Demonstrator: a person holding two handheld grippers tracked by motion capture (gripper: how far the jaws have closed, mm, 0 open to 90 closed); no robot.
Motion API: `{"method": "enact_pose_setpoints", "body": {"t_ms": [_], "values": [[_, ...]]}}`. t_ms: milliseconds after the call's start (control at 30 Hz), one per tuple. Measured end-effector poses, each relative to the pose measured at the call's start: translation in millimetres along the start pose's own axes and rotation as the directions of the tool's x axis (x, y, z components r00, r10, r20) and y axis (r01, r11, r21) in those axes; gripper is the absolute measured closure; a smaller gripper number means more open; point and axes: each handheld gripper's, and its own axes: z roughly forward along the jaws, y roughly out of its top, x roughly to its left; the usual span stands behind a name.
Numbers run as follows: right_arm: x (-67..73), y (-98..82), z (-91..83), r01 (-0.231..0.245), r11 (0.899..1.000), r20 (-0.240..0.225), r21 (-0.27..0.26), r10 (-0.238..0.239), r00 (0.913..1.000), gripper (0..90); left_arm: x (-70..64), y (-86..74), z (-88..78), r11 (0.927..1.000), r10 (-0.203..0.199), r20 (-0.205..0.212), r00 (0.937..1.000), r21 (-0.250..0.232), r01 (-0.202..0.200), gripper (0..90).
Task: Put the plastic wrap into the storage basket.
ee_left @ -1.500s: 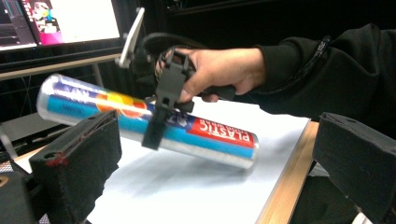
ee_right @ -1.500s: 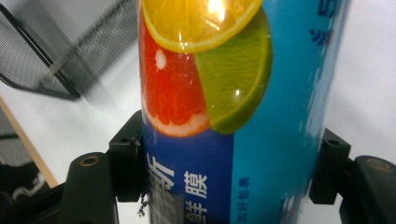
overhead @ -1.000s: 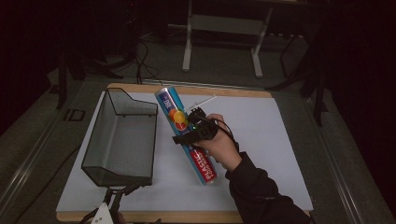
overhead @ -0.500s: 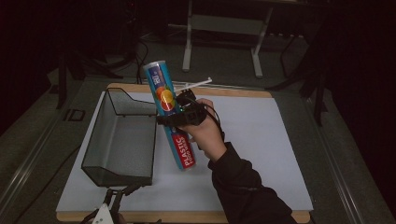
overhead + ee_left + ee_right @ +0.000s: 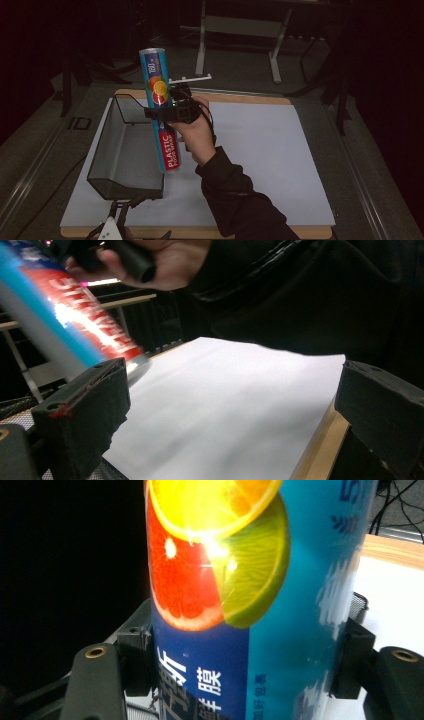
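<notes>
A blue tube of plastic food wrap (image 5: 170,150) with citrus pictures and a red lower label hangs nearly upright in the air. My right gripper (image 5: 162,112) is shut on its middle. The tube's lower end hangs by the right rim of the black mesh basket (image 5: 102,155). In the right gripper view the tube (image 5: 235,605) sits squeezed between both jaws of my right gripper (image 5: 245,672). My left gripper (image 5: 114,226) rests low at the table's front edge, left of centre. In its own view my left gripper (image 5: 235,410) stands wide open with nothing between its jaws, and the tube (image 5: 75,325) passes overhead.
A white sheet (image 5: 265,150) covers the wooden table, bare to the right of the hand. The basket stands on its left part. A small white stick-like piece (image 5: 190,78) shows just behind the gripper. A metal stand (image 5: 240,30) rises beyond the far edge.
My right gripper has lifted the tube off the sheet and carried it left and up. The tube has swung from slanted to nearly upright beside the basket. The left gripper has stayed put.
</notes>
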Motion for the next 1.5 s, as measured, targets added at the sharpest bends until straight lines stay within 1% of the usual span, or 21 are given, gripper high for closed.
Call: {"method": "enact_pose_setpoints", "body": {"t_ms": [167,300,367,400,433,467,533,600,667,800,933,967,1000,1067,1100,1167,1200,1233,1333,1367,1500], "values": [[-0.7,-3.5,22.0,-0.050,0.999,0.019,-0.010,0.050,0.9986,31.7,0.3,0.0,-1.2,1.0000,0.000,-0.007,1.0000,-0.005,0.000,2.0],[-3.6,-10.0,39.8,-0.104,0.995,0.029,-0.013,0.104,0.9942,31.7,0.3,-0.1,-1.2,1.0000,0.000,-0.006,1.0000,-0.002,0.000,2.0],[-3.9,-11.4,43.2,-0.109,0.994,0.035,-0.011,0.109,0.9934,31.7,0.3,-0.1,-1.2,1.0000,0.000,-0.006,1.0000,-0.002,0.000,2.0],[-6.5,-16.2,55.5,-0.130,0.991,0.040,0.001,0.130,0.9907,31.7,-0.1,-0.1,-1.5,1.0000,0.002,-0.003,1.0000,-0.001,-0.002,2.0],[-6.5,-16.2,55.5,-0.130,0.991,0.040,0.001,0.130,0.9907,31.7,-0.1,-0.1,-1.5,1.0000,0.002,-0.003,1.0000,-0.001,-0.002,2.0],[-9.9,-20.0,64.7,-0.148,0.989,0.038,0.009,0.147,0.9884,31.7,0.0,0.0,-1.6,1.0000,0.004,-0.003,1.0000,0.003,-0.004,2.0],[-11.7,-24.8,73.5,-0.151,0.988,0.041,0.025,0.150,0.9879,31.7,0.0,0.1,-1.8,1.0000,0.004,-0.005,1.0000,0.003,-0.004,2.0],[-13.0,-29.6,81.9,-0.130,0.991,0.063,0.037,0.128,0.9898,31.7,0.0,0.0,-2.2,1.0000,0.003,-0.002,1.0000,0.000,-0.003,2.0],[-15.6,-34.0,87.9,-0.141,0.989,0.069,0.049,0.137,0.9881,31.7,0.1,-0.2,-1.9,1.0000,0.002,0.003,1.0000,0.002,-0.002,2.0],[-19.4,-43.9,96.4,-0.182,0.980,0.053,0.078,0.178,0.9826,31.7,0.2,-0.3,-1.3,1.0000,0.001,0.009,1.0000,0.006,-0.001,2.0],[-15.2,-54.6,106.8,-0.171,0.977,0.089,0.131,0.160,0.9831,31.7,-0.5,0.0,-1.7,1.0000,0.006,0.008,0.9999,0.005,-0.006,2.0],[-15.2,-54.6,106.8,-0.171,0.977,0.089,0.131,0.160,0.9831,31.7,-0.5,0.0,-1.7,1.0000,0.006,0.008,0.9999,0.005,-0.006,2.0],[-14.7,-59.3,110.6,-0.183,0.970,0.102,0.160,0.168,0.9804,31.7,-0.5,0.0,-1.7,1.0000,0.007,0.007,0.9999,0.006,-0.007,2.0],[-13.7,-63.3,113.5,-0.195,0.965,0.122,0.176,0.176,0.9769,31.7,-0.4,0.1,-1.5,1.0000,0.002,0.010,0.9999,0.006,-0.002,2.0],[-12.9,-64.6,114.6,-0.195,0.965,0.143,0.176,0.171,0.9750,31.7,-0.6,0.1,-1.4,1.0000,0.002,0.011,0.9999,0.007,-0.002,2.0],[-12.3,-65.7,115.6,-0.200,0.963,0.156,0.179,0.173,0.9724,31.7,-0.6,0.1,-1.4,1.0000,0.002,0.011,0.9999,0.007,-0.002,2.0],[-11.8,-68.8,119.4,-0.195,0.962,0.176,0.190,0.162,0.9710,31.6,-1.0,0.2,-1.5,1.0000,0.003,0.013,0.9999,0.006,-0.004,2.0],[-12.3,-70.4,120.4,-0.191,0.965,0.175,0.179,0.160,0.9715,31.6,-1.0,0.2,-1.6,1.0000,0.005,0.012,0.9999,0.005,-0.005,2.0],[-13.0,-72.0,122.9,-0.210,0.963,0.187,0.168,0.178,0.9660,31.6,-0.6,0.2,-1.6,1.0000,0.002,0.014,0.9999,0.005,-0.002,2.0],[-15.2,-73.1,125.6,-0.226,0.960,0.200,0.164,0.192,0.9608,31.6,-0.4,0.1,-1.7,1.0000,0.003,0.013,0.9999,0.007,-0.003,2.0],[-19.3,-74.9,129.2,-0.247,0.956,0.218,0.157,0.211,0.9530,31.4,-0.2,0.1,-2.0,1.0000,0.003,0.014,0.9999,0.006,-0.003,2.0]]}}
